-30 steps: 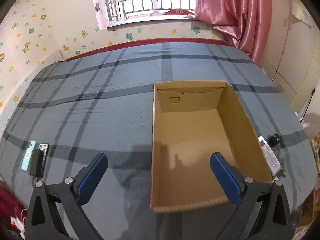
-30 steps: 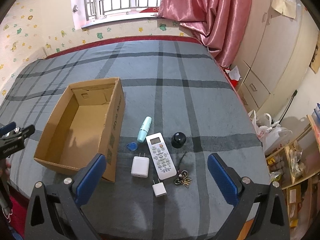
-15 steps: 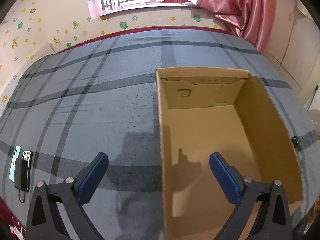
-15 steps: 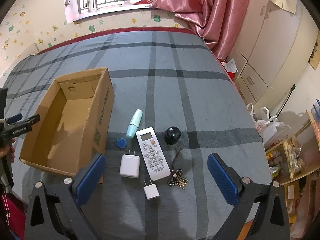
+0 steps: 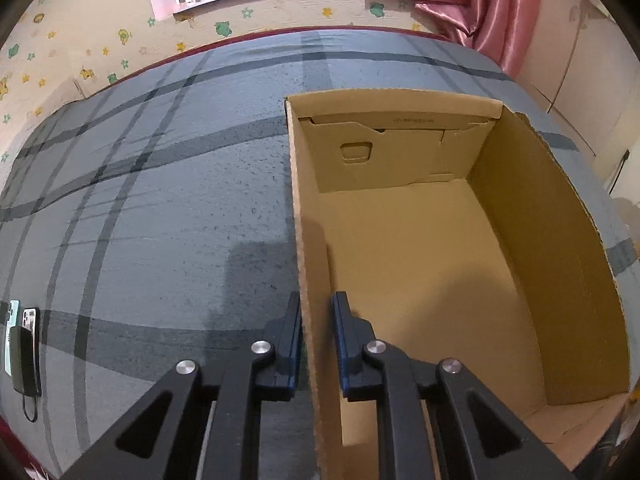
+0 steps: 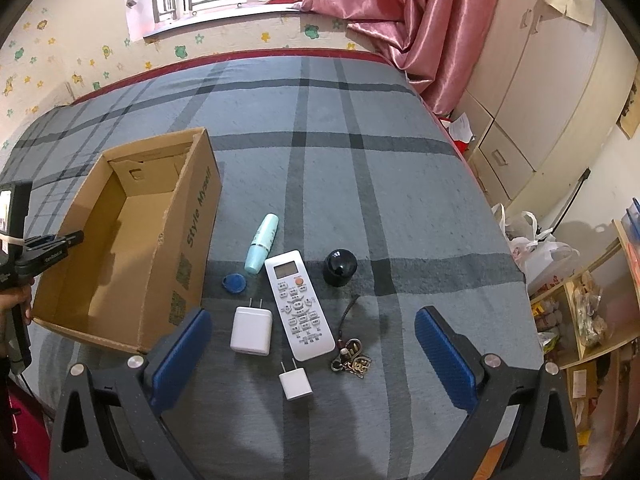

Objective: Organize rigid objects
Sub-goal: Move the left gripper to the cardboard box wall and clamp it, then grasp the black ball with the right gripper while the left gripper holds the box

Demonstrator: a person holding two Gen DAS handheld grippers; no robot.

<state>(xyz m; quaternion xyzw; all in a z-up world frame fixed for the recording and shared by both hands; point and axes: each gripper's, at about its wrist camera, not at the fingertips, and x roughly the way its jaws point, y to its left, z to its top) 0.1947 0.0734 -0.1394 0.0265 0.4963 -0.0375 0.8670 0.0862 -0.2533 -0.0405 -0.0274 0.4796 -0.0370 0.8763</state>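
The open cardboard box (image 5: 460, 264) stands on the grey checked bed cover (image 5: 160, 220), and the left gripper (image 5: 317, 320) is clamped on its left wall. Beside the box lie a white remote control (image 6: 298, 304), two chargers and keys (image 6: 352, 358). The right gripper (image 6: 312, 340) hangs wide open above them, holding nothing.

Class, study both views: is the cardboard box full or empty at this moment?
Empty. The cardboard box shows only a bare brown floor in both views; the remote and other items lie outside it.
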